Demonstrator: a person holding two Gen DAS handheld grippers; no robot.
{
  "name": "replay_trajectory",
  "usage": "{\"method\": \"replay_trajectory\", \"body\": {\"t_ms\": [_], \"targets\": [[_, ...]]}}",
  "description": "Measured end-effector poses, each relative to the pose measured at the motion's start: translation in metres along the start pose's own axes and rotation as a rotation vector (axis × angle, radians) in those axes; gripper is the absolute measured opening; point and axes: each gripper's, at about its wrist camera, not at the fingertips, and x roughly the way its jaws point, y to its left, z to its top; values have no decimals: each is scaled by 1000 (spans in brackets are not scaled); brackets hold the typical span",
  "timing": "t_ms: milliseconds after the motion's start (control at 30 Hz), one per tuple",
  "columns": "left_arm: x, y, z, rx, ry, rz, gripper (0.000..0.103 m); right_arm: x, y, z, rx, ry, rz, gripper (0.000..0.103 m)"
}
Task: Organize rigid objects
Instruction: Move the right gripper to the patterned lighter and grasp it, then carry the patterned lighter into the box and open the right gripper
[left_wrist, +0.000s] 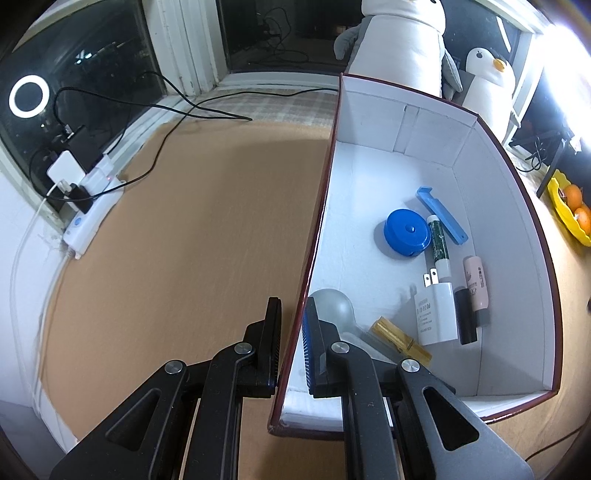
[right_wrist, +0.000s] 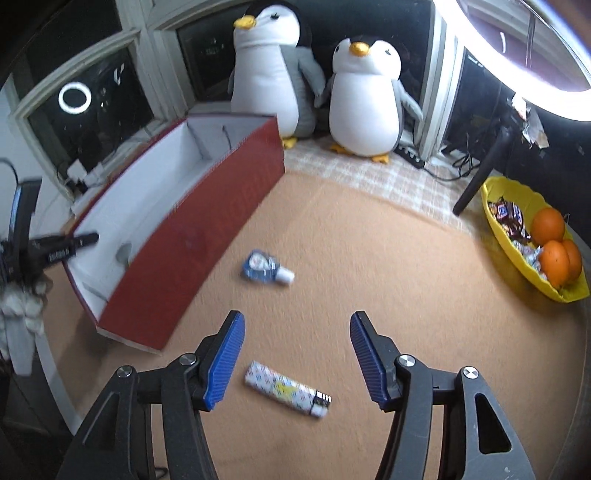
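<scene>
My left gripper (left_wrist: 293, 332) is shut on the left wall (left_wrist: 321, 206) of a red box with a white inside, near its front corner. Inside lie a blue round tape measure (left_wrist: 406, 232), a blue clip (left_wrist: 441, 216), a green tube (left_wrist: 439, 245), a white charger (left_wrist: 436, 314), a pink tube (left_wrist: 476, 284), a black stick (left_wrist: 464, 315), a wooden peg (left_wrist: 400, 341) and a grey ball (left_wrist: 332, 304). My right gripper (right_wrist: 297, 354) is open above a patterned lighter (right_wrist: 286, 393) on the brown table. A small blue bottle (right_wrist: 266, 267) lies farther ahead beside the box (right_wrist: 207, 236).
Two plush penguins (right_wrist: 362, 99) stand at the back by the window. A yellow bowl (right_wrist: 517, 236) with oranges and sweets sits at the right. A white power strip (left_wrist: 92, 210) with cables lies along the left sill. A ring light stand leg (right_wrist: 484, 173) is at the right.
</scene>
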Motion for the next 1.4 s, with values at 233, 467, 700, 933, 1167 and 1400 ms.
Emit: {"method": "replay_trajectory", "body": {"t_ms": [233, 467, 700, 933, 1167, 1400], "targets": [[-4, 2, -2, -9, -1, -2, 10, 22, 13, -31, -83, 100, -24, 55], [-5, 2, -3, -10, 3, -9, 12, 48, 26, -44, -170, 171, -54, 55], [-5, 2, -3, -10, 7, -10, 16, 65, 30, -45, -229, 198, -89, 55], [-4, 3, -3, -14, 9, -11, 16, 74, 30, -40, -247, 211, -82, 55], [-2, 4, -3, -20, 13, -14, 16, 77, 25, -35, -181, 223, -28, 38], [-2, 4, -3, -25, 16, -15, 16, 73, 21, -37, -115, 195, -35, 21]]}}
